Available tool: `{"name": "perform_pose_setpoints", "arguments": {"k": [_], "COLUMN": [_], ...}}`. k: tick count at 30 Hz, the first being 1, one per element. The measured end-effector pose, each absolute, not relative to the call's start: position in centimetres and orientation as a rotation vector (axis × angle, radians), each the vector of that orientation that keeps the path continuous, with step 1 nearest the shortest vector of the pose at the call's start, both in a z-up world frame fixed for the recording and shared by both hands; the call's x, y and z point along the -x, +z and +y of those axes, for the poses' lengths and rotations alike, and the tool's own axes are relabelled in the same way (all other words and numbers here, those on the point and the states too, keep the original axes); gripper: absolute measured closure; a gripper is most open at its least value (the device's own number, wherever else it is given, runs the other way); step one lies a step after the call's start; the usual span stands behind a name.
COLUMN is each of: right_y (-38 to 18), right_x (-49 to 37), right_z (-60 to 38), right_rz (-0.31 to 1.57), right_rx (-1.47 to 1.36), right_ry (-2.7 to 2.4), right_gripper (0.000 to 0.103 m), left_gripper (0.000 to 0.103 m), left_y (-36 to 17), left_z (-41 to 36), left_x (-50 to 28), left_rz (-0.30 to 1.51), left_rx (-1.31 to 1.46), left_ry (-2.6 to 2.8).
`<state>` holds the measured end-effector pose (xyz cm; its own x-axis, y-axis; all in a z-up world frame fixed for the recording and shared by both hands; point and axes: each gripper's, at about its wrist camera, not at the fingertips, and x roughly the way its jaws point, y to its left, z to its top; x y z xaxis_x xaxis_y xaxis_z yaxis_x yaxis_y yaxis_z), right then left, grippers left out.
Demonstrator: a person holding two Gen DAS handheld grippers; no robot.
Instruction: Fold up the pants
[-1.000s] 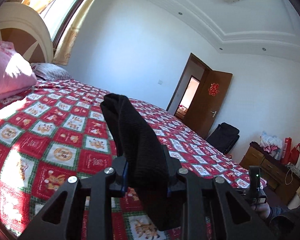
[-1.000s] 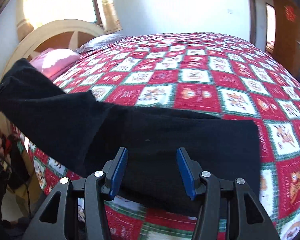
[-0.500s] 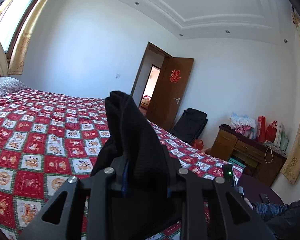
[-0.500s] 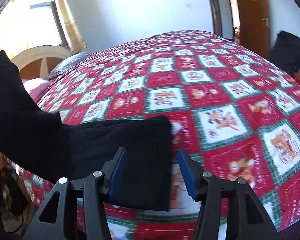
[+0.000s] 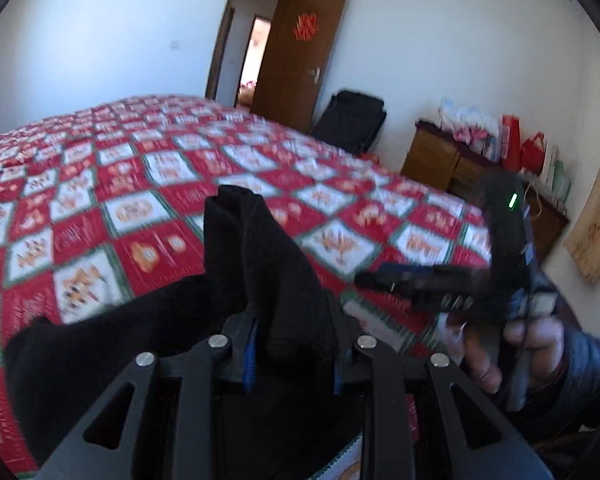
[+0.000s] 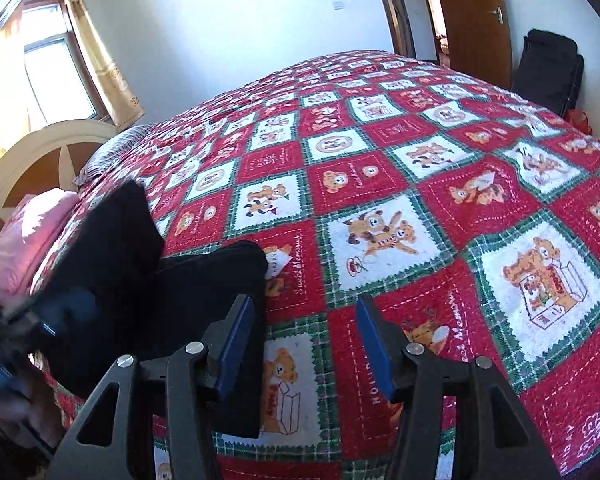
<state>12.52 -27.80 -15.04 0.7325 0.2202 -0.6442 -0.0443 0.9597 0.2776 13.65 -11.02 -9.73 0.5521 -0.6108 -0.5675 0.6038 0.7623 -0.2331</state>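
We judge the folding to be partway through. The black pants (image 6: 172,300) lie near the edge of the bed (image 6: 440,184) closest to us, already doubled into a thick dark stack on the red patchwork quilt (image 5: 100,208). Our left hand-held gripper (image 5: 292,344) pinches a bunched end of the pants (image 5: 260,272) and holds it raised above the stack, so this fold is not yet laid down. Our right hand-held gripper (image 6: 306,344) stands spread with nothing between its blue pads (image 6: 236,344); it hovers over bare quilt just beside the stack's edge. What remains, as far as we can tell, is to lay the lifted end over the stack, let go and smooth the bundle. We cannot tell how many layers the stack already holds.
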Motion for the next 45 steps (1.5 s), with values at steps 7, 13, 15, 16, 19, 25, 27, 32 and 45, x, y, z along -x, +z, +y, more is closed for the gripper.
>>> {"name": "perform_pose_setpoints", "arguments": {"k": [7,13,15,16,19,25,27,32,45], "right_y": [-16.2,-16.1,-15.9,-15.8,-15.8,-13.9,-12.6,-13.1,-16.6], "right_x": [-13.1,-12.8,-12.6,-12.6,-12.4,-10.4,-9.2,-9.0,-10.3], "right_z": [-28.8,-29.2,-28.9,-28.6,-27.0,-23.6,-22.8,-19.6,-22.5], "right_rz": [0.762,0.754,0.756,0.759,0.789,0.698,0.62,0.665,0.828], "right_rx": [-0.375,-0.487,-0.5,-0.496,-0.453,-0.262,-0.203,-0.062,-0.003], "right_ry": [0.193,0.269,0.296,0.302,0.342,0.312,0.306,0.356,0.205], "right_gripper": [0.047,0.038,0.037,0.037,0.037,0.037,0.037,0.048,0.092], "left_gripper": [0.054,0.029,0.024,0.024,0.022,0.017,0.017,0.005,0.0], "left_y": [-9.8,-7.7,-7.5,-7.7,-8.6,-11.1,-11.7,-12.1,-14.5], "left_z": [-12.6,-10.1,-8.6,-7.8,-5.4,-1.1,-0.2,-0.7,0.2], "left_x": [-10.7,-7.6,-7.1,-7.2,-8.5,-11.1,-11.4,-11.3,-13.0], "left_rz": [0.655,0.527,0.486,0.484,0.487,0.558,0.58,0.571,0.667], "left_rx": [-0.02,-0.035,-0.051,-0.041,-0.038,0.079,0.128,0.111,0.129], "left_ry": [-0.766,-0.787,-0.723,-0.69,-0.542,-0.359,-0.35,-0.337,-0.271]}}
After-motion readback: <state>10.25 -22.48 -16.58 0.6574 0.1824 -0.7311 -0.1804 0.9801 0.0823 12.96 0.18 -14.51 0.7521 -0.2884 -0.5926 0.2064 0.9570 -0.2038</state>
